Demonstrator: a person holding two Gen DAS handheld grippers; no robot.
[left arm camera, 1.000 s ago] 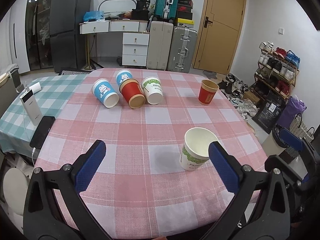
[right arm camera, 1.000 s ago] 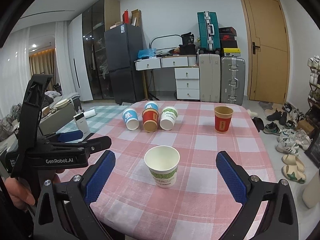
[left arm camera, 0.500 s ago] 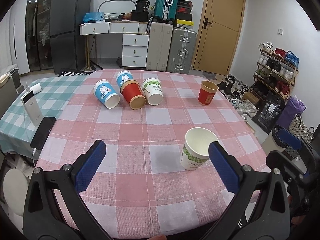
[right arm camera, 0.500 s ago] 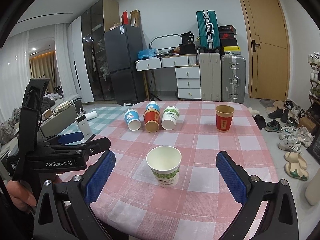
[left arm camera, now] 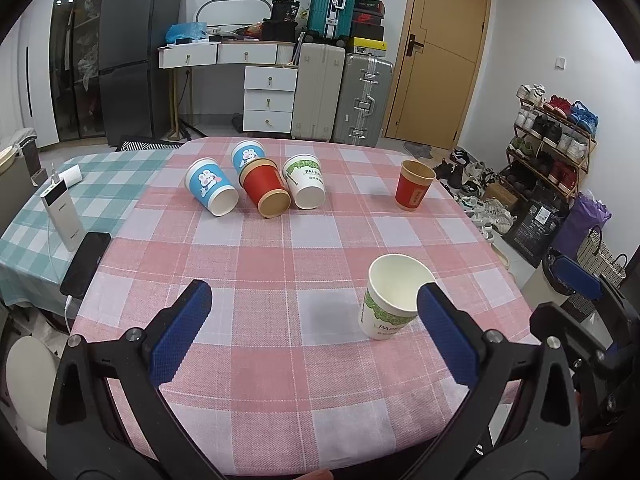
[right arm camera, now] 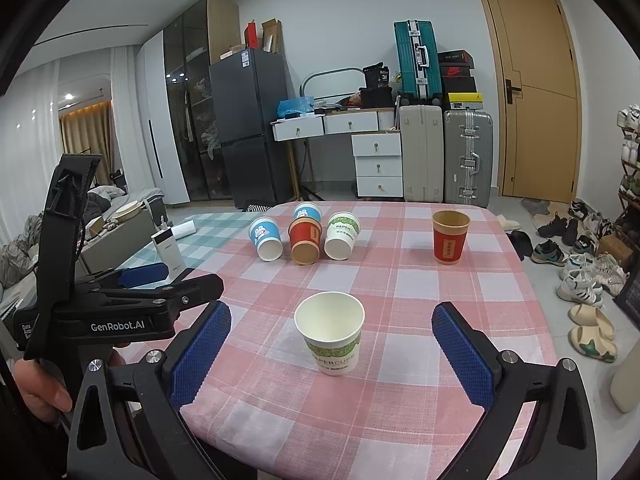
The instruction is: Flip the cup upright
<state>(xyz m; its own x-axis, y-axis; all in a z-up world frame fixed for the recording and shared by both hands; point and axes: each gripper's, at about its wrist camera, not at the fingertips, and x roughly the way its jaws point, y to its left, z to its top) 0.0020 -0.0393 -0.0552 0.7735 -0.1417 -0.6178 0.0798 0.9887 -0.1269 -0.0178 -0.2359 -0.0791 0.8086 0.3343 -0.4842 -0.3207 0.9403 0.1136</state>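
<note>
A white-and-green paper cup [left arm camera: 394, 300] [right arm camera: 332, 336] stands upright near the table's front, mouth up. A red cup [left arm camera: 414, 190] [right arm camera: 450, 236] stands upright at the right. Farther back lie a blue cup [left arm camera: 210, 192] [right arm camera: 266, 238], a red cup [left arm camera: 266, 192] [right arm camera: 305, 240] and a white-green cup [left arm camera: 306, 186] [right arm camera: 341, 236] on their sides, mouths toward me; another blue cup [left arm camera: 248, 154] [right arm camera: 307, 212] is behind them. My left gripper [left arm camera: 312, 340] is open and empty, left of the near cup. My right gripper [right arm camera: 332, 360] is open and empty, straddling the near cup from behind, apart from it.
The table has a pink checked cloth [left arm camera: 280, 280] and a teal checked cloth [left arm camera: 80, 184] at the left. A white power bank [left arm camera: 60, 216] and black phone [left arm camera: 86, 264] lie at the left edge. Shoe rack [left arm camera: 552, 132] stands right; suitcases and drawers behind.
The right gripper has drawn back and risen slightly, so the near cup sits a little farther from it. The left gripper has barely moved. The cups have not moved.
</note>
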